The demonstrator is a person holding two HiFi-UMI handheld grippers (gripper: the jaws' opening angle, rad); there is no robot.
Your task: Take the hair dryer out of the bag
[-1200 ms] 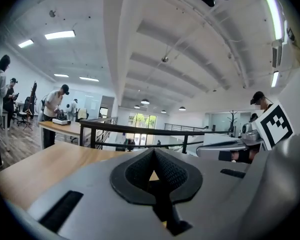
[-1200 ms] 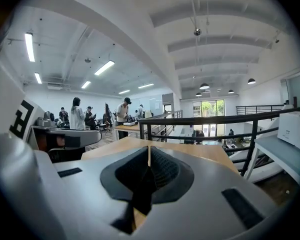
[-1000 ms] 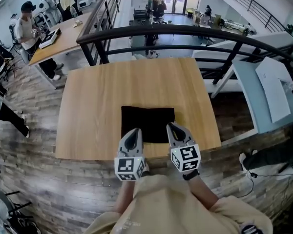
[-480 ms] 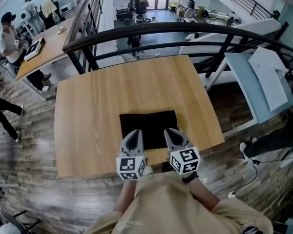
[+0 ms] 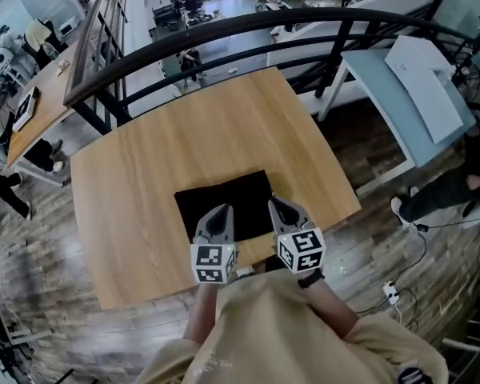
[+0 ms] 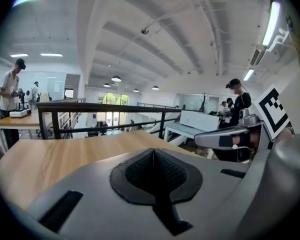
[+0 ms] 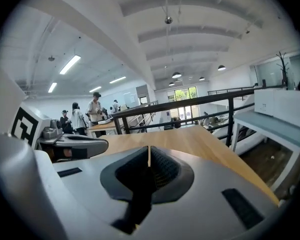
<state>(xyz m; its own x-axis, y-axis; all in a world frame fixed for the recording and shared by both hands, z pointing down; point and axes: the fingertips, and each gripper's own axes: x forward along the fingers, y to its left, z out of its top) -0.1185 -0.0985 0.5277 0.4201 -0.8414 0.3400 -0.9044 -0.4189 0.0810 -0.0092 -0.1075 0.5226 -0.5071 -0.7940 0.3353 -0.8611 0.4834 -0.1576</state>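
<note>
A flat black bag (image 5: 224, 201) lies on the wooden table (image 5: 144, 182), close to its near edge. No hair dryer shows in any view. My left gripper (image 5: 218, 212) hovers over the bag's near left part, jaws shut and empty. My right gripper (image 5: 278, 204) hangs over the bag's near right corner, also shut with nothing in it. In the left gripper view the shut left gripper (image 6: 153, 152) points across the tabletop, with the right gripper (image 6: 230, 136) beside it. In the right gripper view the pads of the right gripper (image 7: 149, 149) meet, and the left gripper (image 7: 75, 145) shows at the left. The jaws hide the bag in both gripper views.
A black railing (image 5: 224, 34) runs just past the table's far edge. To the right stands a pale blue table (image 5: 384, 78) bearing a white sheet (image 5: 424, 78). People work at desks (image 5: 24, 118) far left. Cables (image 5: 392, 290) lie on the plank floor at right.
Both grippers have sunk a little and stay side by side over the bag's near edge, still shut. The head camera has swung, so the table now looks turned.
</note>
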